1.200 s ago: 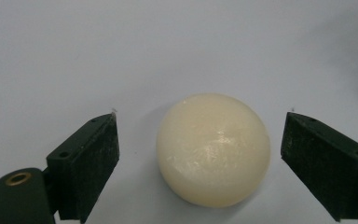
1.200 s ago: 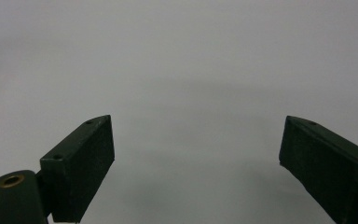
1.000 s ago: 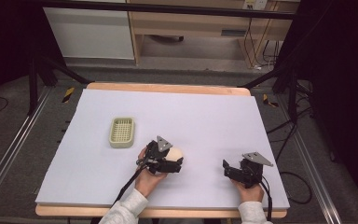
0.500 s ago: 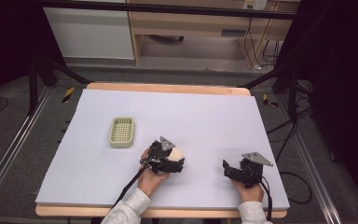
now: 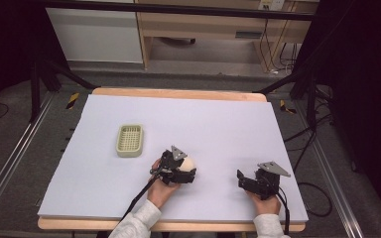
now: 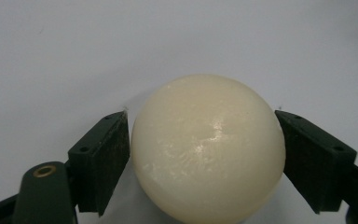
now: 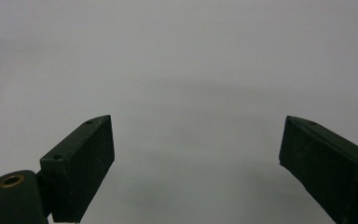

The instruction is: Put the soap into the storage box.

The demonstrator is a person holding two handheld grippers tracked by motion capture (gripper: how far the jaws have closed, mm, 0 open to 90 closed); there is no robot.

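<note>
While the left gripper [image 6: 205, 154] has its two jaws set against the sides of a cream-coloured ball [image 6: 208, 148], the ball looks as if it sits on the pale table [image 5: 228, 124], near the front edge and a little left of centre. So the grasp seems made or very nearly made, and the carrying is not yet done. My guess is that the ball is meant for the small green basket [image 5: 129, 140], which lies near, up and to the left of it, with nothing inside that I can make out. The right gripper [image 7: 196, 154] has its jaws wide apart over bare table, holding nothing, well apart from the ball. Whether the pads press the ball firmly, or only touch it, is hard to judge, and its underside is cut off.
</note>
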